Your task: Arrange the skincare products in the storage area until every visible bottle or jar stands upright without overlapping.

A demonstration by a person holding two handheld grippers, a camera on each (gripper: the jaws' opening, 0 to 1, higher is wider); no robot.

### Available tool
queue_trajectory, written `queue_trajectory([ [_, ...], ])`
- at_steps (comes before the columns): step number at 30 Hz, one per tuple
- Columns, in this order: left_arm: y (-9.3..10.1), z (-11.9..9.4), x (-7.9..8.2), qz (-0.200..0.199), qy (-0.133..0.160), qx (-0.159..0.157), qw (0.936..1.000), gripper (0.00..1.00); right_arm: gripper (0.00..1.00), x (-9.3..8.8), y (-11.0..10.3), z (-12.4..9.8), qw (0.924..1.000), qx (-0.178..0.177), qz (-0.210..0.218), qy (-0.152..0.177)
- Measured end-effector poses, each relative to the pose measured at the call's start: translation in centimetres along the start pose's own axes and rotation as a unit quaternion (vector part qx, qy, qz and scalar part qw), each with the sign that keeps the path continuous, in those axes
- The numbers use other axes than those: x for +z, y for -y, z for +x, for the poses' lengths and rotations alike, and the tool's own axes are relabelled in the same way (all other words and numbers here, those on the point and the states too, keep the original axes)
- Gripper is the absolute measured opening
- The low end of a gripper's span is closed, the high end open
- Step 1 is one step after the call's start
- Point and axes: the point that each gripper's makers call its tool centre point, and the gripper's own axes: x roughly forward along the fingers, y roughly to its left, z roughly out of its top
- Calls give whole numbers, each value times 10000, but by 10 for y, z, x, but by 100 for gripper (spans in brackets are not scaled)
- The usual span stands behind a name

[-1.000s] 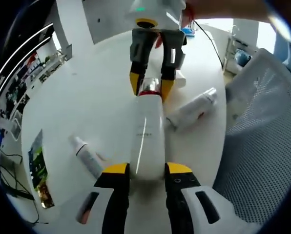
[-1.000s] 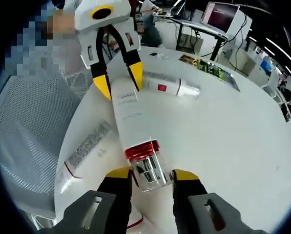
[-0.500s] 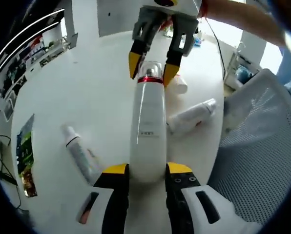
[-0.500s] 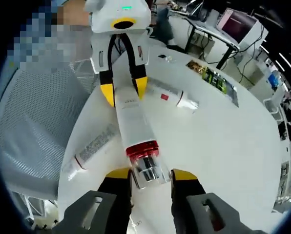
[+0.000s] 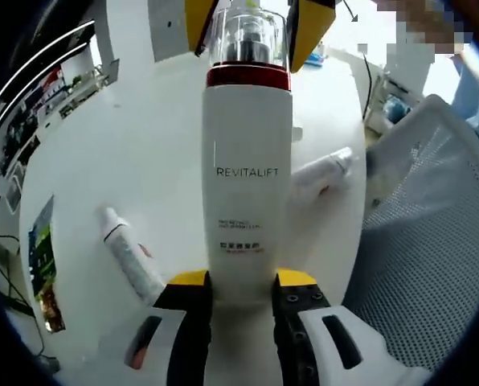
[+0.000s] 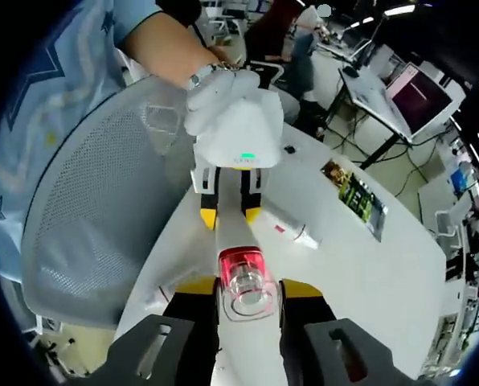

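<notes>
A tall white bottle [image 5: 246, 177] marked REVITALIFT, with a red band and a clear cap [image 6: 243, 293], is held at both ends above the white table [image 5: 143, 145]. My left gripper [image 5: 243, 279] is shut on its lower body. My right gripper [image 6: 247, 288] is shut on the cap, and its yellow fingertips [image 5: 195, 24] flank the cap at the top of the left gripper view. In the right gripper view I look down the bottle's length at the left gripper [image 6: 230, 215], held by a gloved hand [image 6: 223, 96]. One white tube [image 5: 125, 256] lies flat on the table; another [image 5: 324, 173] lies near the edge.
A white mesh chair [image 5: 416, 241] stands close against the table's edge beside the bottle. A colourful card [image 5: 42, 265] lies on the table's far side. In the right gripper view a boxed tube [image 6: 292, 229] and the card [image 6: 356, 197] lie beyond the bottle.
The bottle has been swung up off the table and closer to both cameras, so its label now faces the left view and its cap faces the right view. Both grippers keep their hold.
</notes>
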Motion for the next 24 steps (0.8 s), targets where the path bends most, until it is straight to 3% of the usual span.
queue_trajectory([
  [4, 0, 0, 0, -14, 1, 11, 10000, 27, 22, 16, -1, -1, 9998, -84, -117, 142],
  [8, 1, 0, 1, -179, -208, 74, 9996, 28, 22, 28, -3, 1, 9993, -157, -41, 336],
  [10, 2, -3, 5, -184, -155, 78, 9997, 29, 22, 35, -4, 1, 9985, -202, 59, 512],
  [11, 2, -6, 19, -192, 234, 92, 9995, 30, 22, 43, -5, 1, 9972, -226, 76, 711],
  [13, 4, -15, 36, -344, 702, 7, 9969, 32, 22, 49, -6, 2, 9955, -224, 210, 895],
  [17, 7, -35, 65, -295, 1545, -119, 9875, 34, 22, 51, -6, 3, 9954, -262, 200, 902],
  [19, 7, -42, 73, -88, 1765, -52, 9843, 34, 22, 52, -6, 3, 9952, -282, 193, 912],
  [22, 8, -42, 69, 466, 1671, 156, 9847, 33, 23, 56, -8, 5, 9945, -350, 85, 979],
  [24, 6, -41, 68, 248, 1658, 81, 9858, 32, 25, 55, -3, 8, 9928, -667, 1, 997],
])
